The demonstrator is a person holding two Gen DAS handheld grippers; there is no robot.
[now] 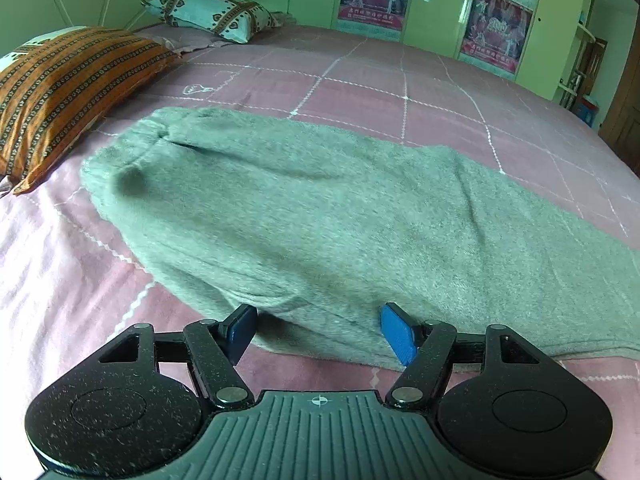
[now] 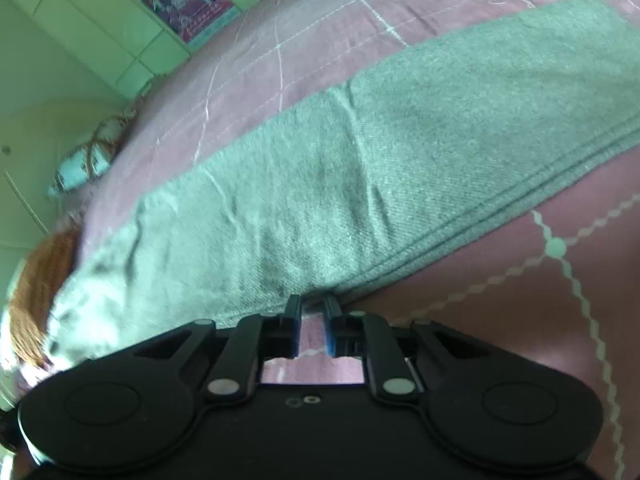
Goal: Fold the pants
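Grey fleece pants [image 1: 320, 216] lie folded lengthwise on a pink quilted bed [image 1: 360, 80], waistband at the far left near the pillows. My left gripper [image 1: 318, 330] is open, its blue pads either side of the pants' near edge, holding nothing. In the right wrist view the pants [image 2: 380, 160] run across the frame with the stacked leg edges toward me. My right gripper [image 2: 313, 320] is nearly shut, its fingertips at the near edge of the pants; a narrow gap shows between the pads, and whether cloth is pinched at the tips is hidden.
An orange striped pillow [image 1: 60, 92] and a white patterned pillow [image 1: 212, 14] lie at the bed's head. Green cabinets with posters [image 1: 496, 28] stand behind the bed. A pale bundle [image 2: 84, 164] lies at the bed's far edge in the right view.
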